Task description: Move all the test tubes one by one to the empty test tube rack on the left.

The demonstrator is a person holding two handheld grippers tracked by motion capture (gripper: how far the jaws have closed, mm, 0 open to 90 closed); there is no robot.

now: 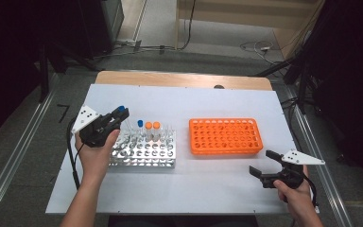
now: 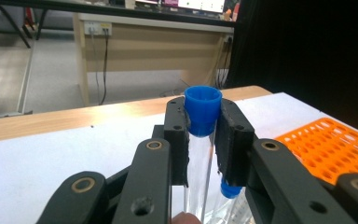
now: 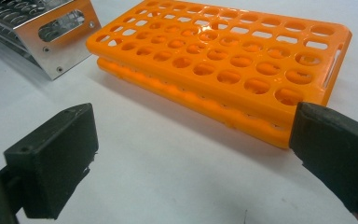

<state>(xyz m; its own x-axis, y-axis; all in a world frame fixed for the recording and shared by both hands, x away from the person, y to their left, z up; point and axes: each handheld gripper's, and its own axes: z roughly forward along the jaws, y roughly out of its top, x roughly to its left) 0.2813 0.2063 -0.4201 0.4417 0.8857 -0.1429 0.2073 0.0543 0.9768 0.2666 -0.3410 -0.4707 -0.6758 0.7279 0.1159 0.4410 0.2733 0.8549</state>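
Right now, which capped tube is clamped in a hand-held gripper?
The blue-capped tube in the left hand-held gripper; the other blue-capped tube and two orange-capped tubes stand in the metal rack.

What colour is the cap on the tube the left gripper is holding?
Blue. The cap shows best in the left gripper view, clamped in the left gripper.

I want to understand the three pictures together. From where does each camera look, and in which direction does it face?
High view: above the person's side, facing forward and down on the table; forearms, left gripper and right gripper show.
Left gripper view: rides the left gripper, looks along jaws shut on the blue-capped tube.
Right gripper view: rides the right gripper, open jaws facing the orange rack.
Shared: all three views show the orange rack.
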